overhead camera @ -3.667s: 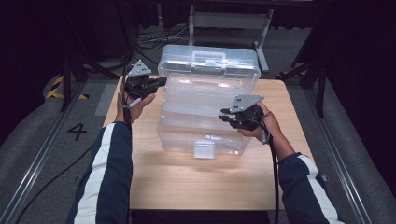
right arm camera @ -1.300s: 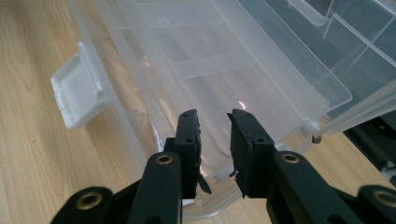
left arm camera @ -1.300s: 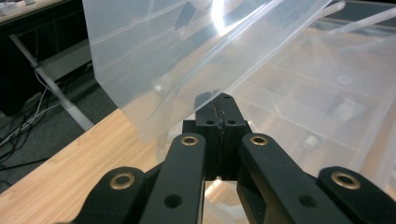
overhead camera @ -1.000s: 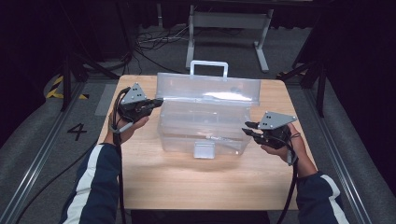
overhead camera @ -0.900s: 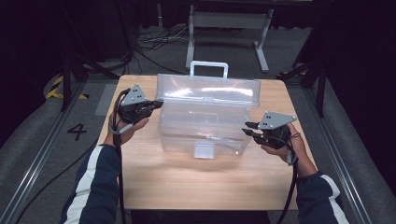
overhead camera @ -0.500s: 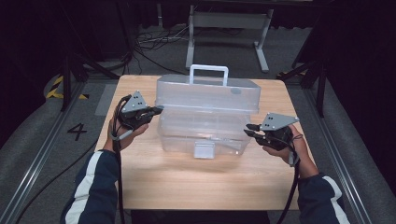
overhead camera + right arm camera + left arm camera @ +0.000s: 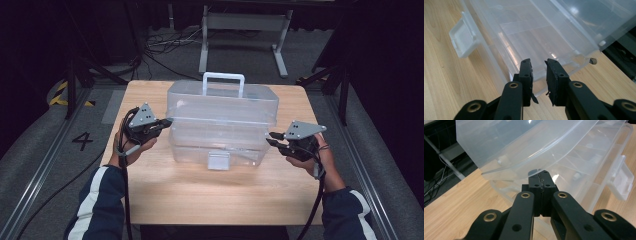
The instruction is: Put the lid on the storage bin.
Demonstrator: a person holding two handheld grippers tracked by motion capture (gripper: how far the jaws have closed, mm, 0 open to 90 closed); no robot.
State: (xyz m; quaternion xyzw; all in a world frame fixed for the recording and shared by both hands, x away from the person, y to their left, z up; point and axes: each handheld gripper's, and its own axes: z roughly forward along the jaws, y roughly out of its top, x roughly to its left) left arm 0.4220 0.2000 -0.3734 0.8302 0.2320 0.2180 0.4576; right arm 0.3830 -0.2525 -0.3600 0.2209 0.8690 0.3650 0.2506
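Lid-closing step: left gripper, jaws pressed together, under lid; right gripper, jaws spread, empty. Next: lower lid onto box.

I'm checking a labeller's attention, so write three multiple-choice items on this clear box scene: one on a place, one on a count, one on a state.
1. Where does the white latch tab sit on the clear plastic box?
A. On the wall facing the person
B. On the far wall
C. On top, beside the handle

2. How many white carry handles stand above the box's lid?
A. None
B. One
C. Three

3. How do the left tongs stand?
A. Wide open
B. Jaws shut together
C. Clamped round the handle

Answers:
1. A: the high view shows the tab low on the near wall, towards the table's front edge.
2. B: a single white loop rises at the lid's far edge.
3. B: the left gripper view shows the two jaws pressed together, their tips at the lid's edge.
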